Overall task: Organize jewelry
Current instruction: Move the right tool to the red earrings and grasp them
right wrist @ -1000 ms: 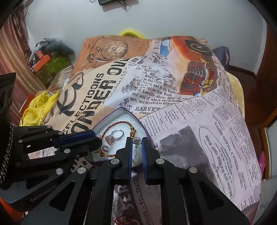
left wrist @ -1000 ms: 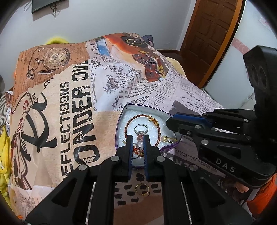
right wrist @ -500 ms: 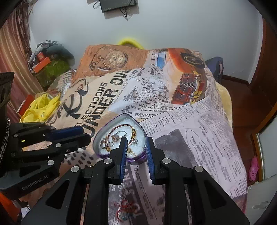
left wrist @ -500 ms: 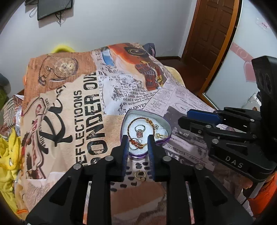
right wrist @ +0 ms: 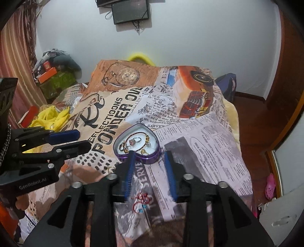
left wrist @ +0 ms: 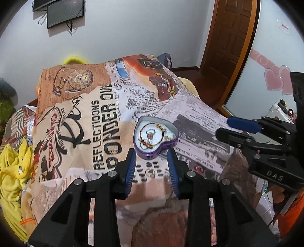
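A purple heart-shaped tin point(left wrist: 172, 142) sits on the printed bedspread point(left wrist: 95, 121) and holds a red beaded bracelet, rings and gold pieces on white padding. It also shows in the right wrist view point(right wrist: 150, 156). My left gripper point(left wrist: 152, 157) is open and empty, just short of the tin. A gold ring point(left wrist: 150, 172) lies on the spread between its fingers. My right gripper point(right wrist: 150, 163) is open and empty, near the tin's front edge. A red-and-blue trinket point(right wrist: 140, 201) lies on the spread under it.
Yellow cloth point(left wrist: 13, 171) is bunched at the bed's left edge. A wooden door point(left wrist: 231, 38) and a mirror with pink hearts point(left wrist: 273, 79) stand to the right. A dark monitor point(right wrist: 131, 11) hangs on the far wall. Boxes and clutter point(right wrist: 53, 76) sit far left.
Both grippers have drawn back and up from the tin and opened wider. Jewelry that was between the jaws now lies in the tin.
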### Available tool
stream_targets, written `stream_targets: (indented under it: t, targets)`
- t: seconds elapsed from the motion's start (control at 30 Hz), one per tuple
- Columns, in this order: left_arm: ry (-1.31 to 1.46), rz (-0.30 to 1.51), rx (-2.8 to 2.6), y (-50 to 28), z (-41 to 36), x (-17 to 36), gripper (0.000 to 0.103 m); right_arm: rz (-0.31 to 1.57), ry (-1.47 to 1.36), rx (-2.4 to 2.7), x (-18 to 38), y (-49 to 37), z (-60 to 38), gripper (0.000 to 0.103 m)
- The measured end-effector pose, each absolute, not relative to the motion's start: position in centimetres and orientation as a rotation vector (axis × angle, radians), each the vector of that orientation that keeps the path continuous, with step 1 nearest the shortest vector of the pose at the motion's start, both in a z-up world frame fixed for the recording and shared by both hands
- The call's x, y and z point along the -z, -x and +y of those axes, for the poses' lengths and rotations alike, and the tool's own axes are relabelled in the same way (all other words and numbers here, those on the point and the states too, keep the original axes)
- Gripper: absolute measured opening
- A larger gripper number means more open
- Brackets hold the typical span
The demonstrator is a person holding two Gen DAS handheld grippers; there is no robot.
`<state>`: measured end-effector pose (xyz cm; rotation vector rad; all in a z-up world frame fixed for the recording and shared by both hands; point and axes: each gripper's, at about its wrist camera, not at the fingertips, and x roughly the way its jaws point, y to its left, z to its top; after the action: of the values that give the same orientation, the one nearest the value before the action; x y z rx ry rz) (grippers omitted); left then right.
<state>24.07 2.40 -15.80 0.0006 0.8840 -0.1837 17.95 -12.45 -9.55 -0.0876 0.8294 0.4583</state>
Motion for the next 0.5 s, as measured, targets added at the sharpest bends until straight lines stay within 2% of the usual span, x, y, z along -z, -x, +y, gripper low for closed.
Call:
stream_targets:
  t: [0.5]
  targets:
    - [0.015,0.992,0.179,-22.0,2.6,20.4,0.036,0.959,0.087,-0.421,14.2,-16.0,-14.0,0.037]
